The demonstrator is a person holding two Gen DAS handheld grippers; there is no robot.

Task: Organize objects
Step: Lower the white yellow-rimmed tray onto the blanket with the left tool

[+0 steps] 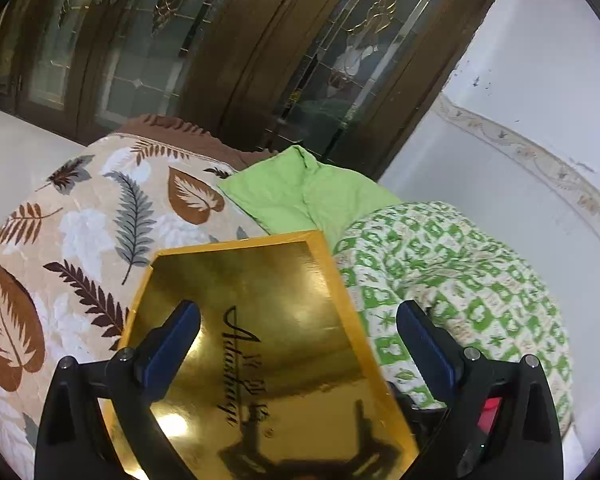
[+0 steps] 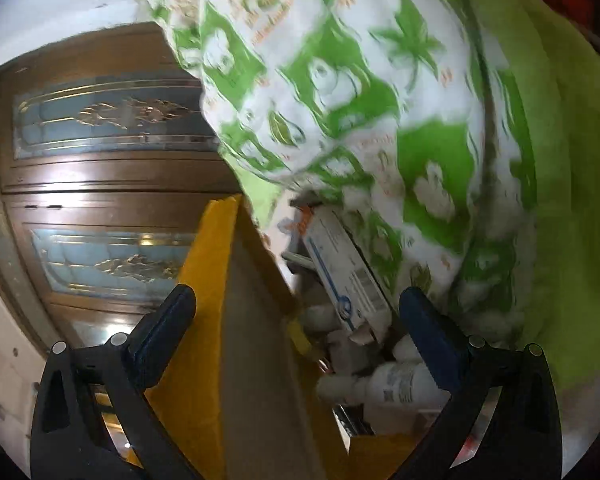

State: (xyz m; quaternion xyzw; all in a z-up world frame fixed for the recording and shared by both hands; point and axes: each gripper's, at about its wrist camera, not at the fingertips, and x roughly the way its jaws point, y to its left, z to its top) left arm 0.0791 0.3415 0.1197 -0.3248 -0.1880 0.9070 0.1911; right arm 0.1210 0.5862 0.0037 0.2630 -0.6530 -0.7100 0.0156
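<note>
Gold lid (image 1: 260, 340) is seen beneath the left gripper (image 1: 298, 332), jaws apart, gripping nothing. Right gripper (image 2: 298, 320) jaws are also spread, above the open box (image 2: 260, 360) containing bottles (image 2: 396, 384) and a carton (image 2: 348, 280). Closing is judged outstanding.

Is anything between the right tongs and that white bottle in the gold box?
Nothing visible blocks it: the white bottle lies low between the open right tongs. The gold box's raised lid stands left of it.
</note>
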